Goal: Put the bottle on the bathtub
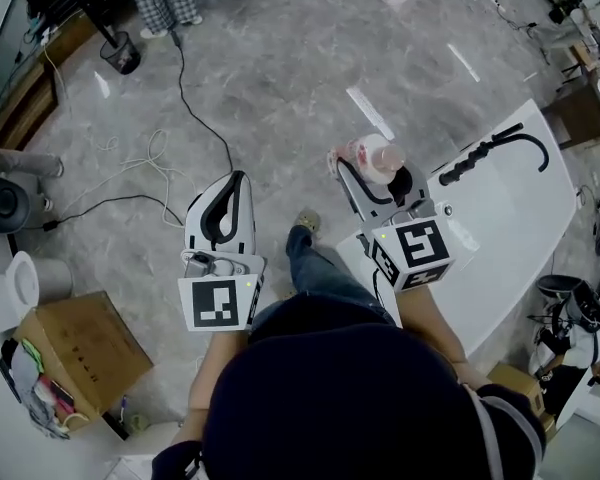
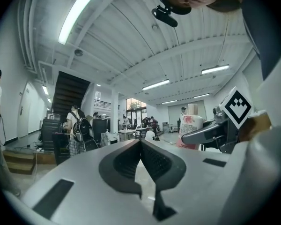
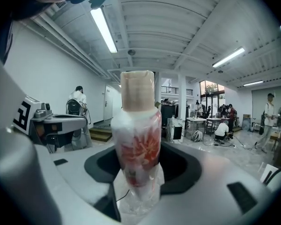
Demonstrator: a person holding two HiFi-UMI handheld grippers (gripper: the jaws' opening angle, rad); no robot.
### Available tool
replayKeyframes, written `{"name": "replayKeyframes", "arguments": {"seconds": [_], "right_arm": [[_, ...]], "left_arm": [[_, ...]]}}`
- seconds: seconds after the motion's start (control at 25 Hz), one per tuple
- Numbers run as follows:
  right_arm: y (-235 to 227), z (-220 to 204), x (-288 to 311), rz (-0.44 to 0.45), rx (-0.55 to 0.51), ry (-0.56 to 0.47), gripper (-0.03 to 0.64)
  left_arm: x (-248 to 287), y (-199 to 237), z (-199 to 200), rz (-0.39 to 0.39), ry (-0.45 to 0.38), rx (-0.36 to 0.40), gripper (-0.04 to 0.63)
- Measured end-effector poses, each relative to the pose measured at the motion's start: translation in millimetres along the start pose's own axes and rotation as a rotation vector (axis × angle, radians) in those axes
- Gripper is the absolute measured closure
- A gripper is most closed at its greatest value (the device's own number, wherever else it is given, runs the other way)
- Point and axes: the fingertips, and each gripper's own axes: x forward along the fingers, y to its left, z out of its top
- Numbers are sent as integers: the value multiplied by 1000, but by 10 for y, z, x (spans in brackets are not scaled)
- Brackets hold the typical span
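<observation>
A clear bottle (image 1: 372,155) with a red-pink label and a beige cap stands upright between the jaws of my right gripper (image 1: 373,170), which is shut on it. In the right gripper view the bottle (image 3: 136,139) fills the middle, with the black pads against its sides. The white bathtub (image 1: 510,218) lies just right of that gripper, a black tap fitting (image 1: 490,153) on its far rim. My left gripper (image 1: 236,181) hovers over the floor to the left, jaws shut with nothing in them. In the left gripper view its pads meet at the tip (image 2: 140,144), and the bottle (image 2: 191,128) shows at the right.
A cardboard box (image 1: 75,353) and a white cylinder (image 1: 20,283) sit at the lower left. Cables (image 1: 150,168) trail over the grey marble floor. A black bin (image 1: 120,53) stands far left. My own leg and shoe (image 1: 305,226) show between the grippers. Tripods and gear (image 1: 570,318) crowd the right edge.
</observation>
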Motion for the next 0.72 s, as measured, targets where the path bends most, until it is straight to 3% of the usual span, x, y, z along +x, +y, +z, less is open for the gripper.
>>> {"name": "replayKeyframes", "arguments": {"seconds": [0.4, 0.56, 0.72], "right_arm": [[-1119, 202, 787, -121, 44, -10, 373], [-1586, 217, 847, -199, 52, 2, 373], [-2067, 137, 714, -299, 75, 16, 373]], "left_arm": [[1650, 44, 155, -153, -14, 37, 571], [2261, -201, 228, -272, -54, 55, 571], [2722, -591, 167, -369, -5, 44, 571]]}}
